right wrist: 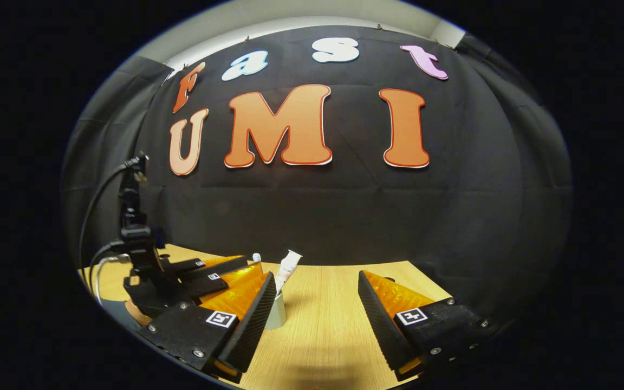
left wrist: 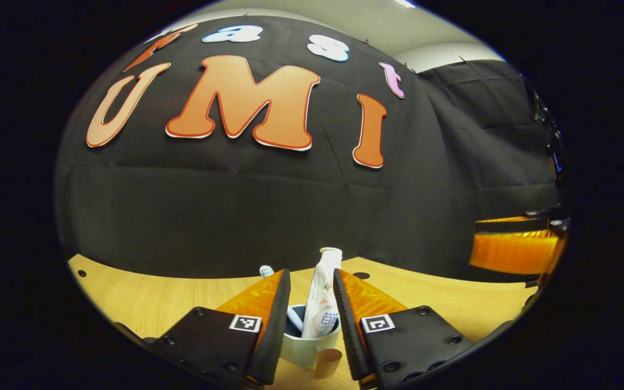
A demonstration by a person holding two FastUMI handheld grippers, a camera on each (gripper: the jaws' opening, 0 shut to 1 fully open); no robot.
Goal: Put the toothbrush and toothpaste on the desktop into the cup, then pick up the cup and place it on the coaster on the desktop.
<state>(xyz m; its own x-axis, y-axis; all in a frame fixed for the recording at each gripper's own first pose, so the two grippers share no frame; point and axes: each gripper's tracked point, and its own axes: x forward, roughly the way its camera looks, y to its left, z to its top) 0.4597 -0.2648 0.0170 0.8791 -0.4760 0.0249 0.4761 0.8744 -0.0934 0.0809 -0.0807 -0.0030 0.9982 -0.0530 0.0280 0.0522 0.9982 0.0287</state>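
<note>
Cup (left wrist: pixel 309 346) holding toothbrush (left wrist: pixel 266 270) and toothpaste (left wrist: pixel 323 295), left gripper (left wrist: pixel 312 303) narrowly bracketing it, contact unclear; right gripper (right wrist: pixel 317 303) wide, empty; close squarely on cup walls, lift upright.

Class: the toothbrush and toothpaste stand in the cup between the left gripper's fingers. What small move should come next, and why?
Probably close the left gripper on the cup: toothbrush and toothpaste are already inside, and the fingers flank the cup without visibly pressing it.

Light wooden desktop (right wrist: pixel 323 325), pale cup (left wrist: pixel 309 349) standing on it, small brown cylinder (left wrist: pixel 327 362) beside the cup
</note>
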